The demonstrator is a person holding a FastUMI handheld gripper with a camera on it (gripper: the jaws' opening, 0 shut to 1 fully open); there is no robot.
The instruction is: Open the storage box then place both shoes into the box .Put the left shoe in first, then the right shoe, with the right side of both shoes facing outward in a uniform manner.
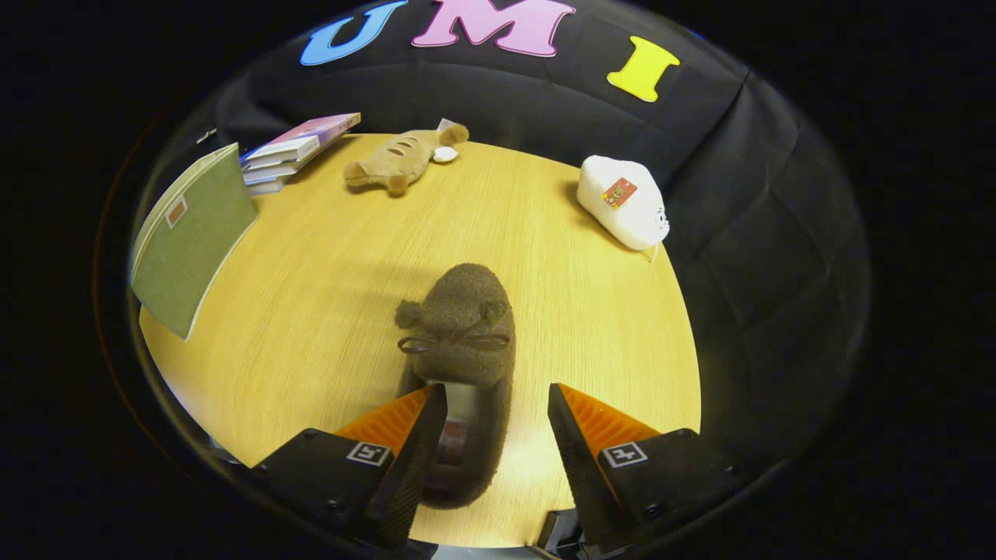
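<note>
Gripper [498, 420] fingers spread astride brown shoe [459, 342] (toy fish [401, 159] beyond)

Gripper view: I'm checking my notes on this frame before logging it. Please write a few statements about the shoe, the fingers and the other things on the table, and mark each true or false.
1. The brown fuzzy shoe lies between the fingers of the gripper, toe pointing away. True.
2. The fingers are clamped shut on the shoe. False: they stand apart, and only one finger is at the shoe's side.
3. A white pouch sits on the table beyond the shoe. True.
4. The stack of books lies beside the white pouch. False: it is across the table, next to the green folder.
</note>
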